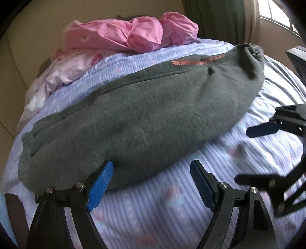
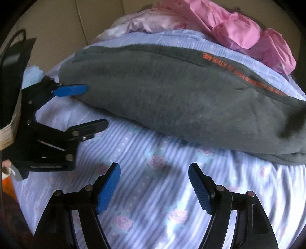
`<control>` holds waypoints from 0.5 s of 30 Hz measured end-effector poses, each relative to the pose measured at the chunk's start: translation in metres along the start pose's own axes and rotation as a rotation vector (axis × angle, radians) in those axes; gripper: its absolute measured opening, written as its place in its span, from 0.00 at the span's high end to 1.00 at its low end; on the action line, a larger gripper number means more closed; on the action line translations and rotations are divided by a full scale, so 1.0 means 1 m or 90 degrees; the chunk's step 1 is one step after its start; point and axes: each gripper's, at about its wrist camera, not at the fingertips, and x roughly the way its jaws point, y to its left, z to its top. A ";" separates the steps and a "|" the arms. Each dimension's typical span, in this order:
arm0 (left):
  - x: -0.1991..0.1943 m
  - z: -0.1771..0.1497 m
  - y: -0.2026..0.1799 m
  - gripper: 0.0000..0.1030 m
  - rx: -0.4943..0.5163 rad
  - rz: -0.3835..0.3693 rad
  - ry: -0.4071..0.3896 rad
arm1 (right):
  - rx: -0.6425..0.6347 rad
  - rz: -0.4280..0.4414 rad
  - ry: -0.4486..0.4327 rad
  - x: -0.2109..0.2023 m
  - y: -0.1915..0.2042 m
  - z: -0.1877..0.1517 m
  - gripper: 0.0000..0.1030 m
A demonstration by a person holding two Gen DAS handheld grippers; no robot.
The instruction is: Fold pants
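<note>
Dark grey sweatpants [image 1: 145, 118] with orange lettering lie folded lengthwise across a bed with a blue striped floral sheet [image 1: 162, 206]. My left gripper [image 1: 152, 168] is open and empty, its left finger at the pants' near edge. It also shows in the right wrist view [image 2: 96, 104] at the pants' left end. My right gripper [image 2: 155, 172] is open and empty over the sheet, short of the pants [image 2: 172, 99]. It shows at the right in the left wrist view [image 1: 256, 153].
Crumpled pink bedding [image 1: 130, 34] lies behind the pants, with a pale pink pillow [image 1: 63, 72] to its left. A beige wall [image 1: 28, 38] is behind the bed. A green curtain [image 1: 216, 19] and a window [image 1: 277, 17] are at the far right.
</note>
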 end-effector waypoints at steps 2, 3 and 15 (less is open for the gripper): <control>0.001 0.007 0.006 0.20 -0.013 -0.001 -0.008 | -0.018 -0.006 -0.007 0.003 0.004 0.003 0.29; 0.001 0.011 0.010 0.20 -0.026 -0.005 -0.009 | -0.024 -0.004 -0.011 0.003 0.005 0.005 0.29; 0.020 0.056 0.055 0.20 -0.160 -0.042 0.005 | -0.054 -0.066 -0.150 -0.029 -0.002 0.047 0.29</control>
